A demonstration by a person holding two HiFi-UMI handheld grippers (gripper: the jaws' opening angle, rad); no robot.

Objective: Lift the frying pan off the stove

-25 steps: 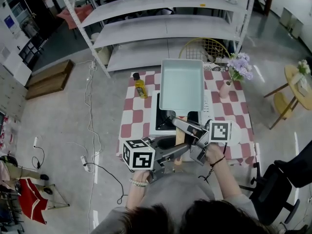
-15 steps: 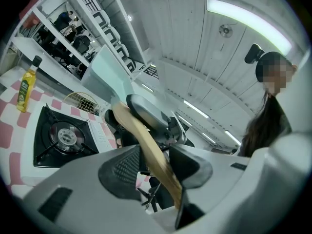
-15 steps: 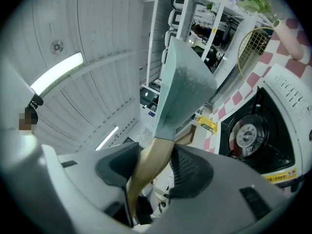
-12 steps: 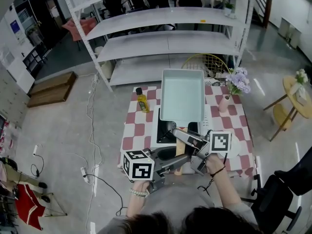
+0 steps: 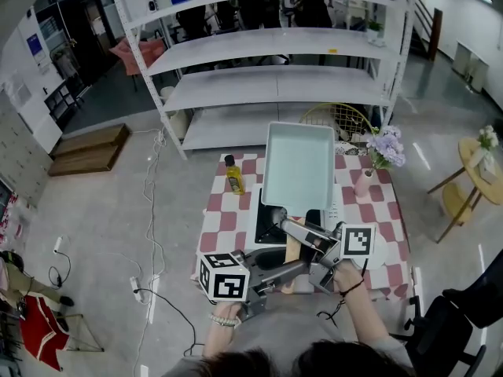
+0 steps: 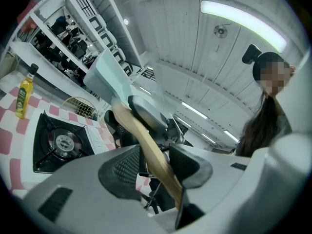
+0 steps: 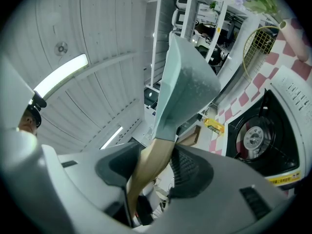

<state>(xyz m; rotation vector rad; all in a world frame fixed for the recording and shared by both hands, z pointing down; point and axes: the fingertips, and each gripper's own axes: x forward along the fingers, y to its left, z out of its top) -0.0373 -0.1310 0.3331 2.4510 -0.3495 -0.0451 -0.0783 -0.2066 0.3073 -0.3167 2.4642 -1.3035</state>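
Two grippers are in my hands at the near edge of the counter (image 5: 226, 220), and both are clenched on one wooden handle (image 5: 292, 250). My left gripper (image 5: 289, 269) reaches in from the left with its marker cube (image 5: 222, 276) nearest me. In the left gripper view its fingers (image 6: 127, 168) press the handle from either side, close to its near end. My right gripper (image 5: 299, 234) comes in from the right, just beyond the left one along the handle. In the right gripper view its fingers (image 7: 185, 173) also squeeze the wood, nearer to where it joins the pan. The frying pan (image 5: 299, 167) is pale teal and rectangular. It hangs in the air above the stove (image 5: 263, 228), clear of the burner (image 6: 63, 143), with its far end tipped upward. From the head view it covers the stove's far part and the middle of the counter's far edge. The stove is white with a black burner grate and sits at the counter's middle, on a red and white checked cloth. A yellow bottle (image 5: 234, 177) stands near the far left corner of the counter. A pink vase (image 5: 365, 187) of lilac flowers (image 5: 385, 146) stands at the far right corner. Just past the far edge is a gold wire basket (image 5: 334, 120), and beyond it rises white shelving (image 5: 275, 45).
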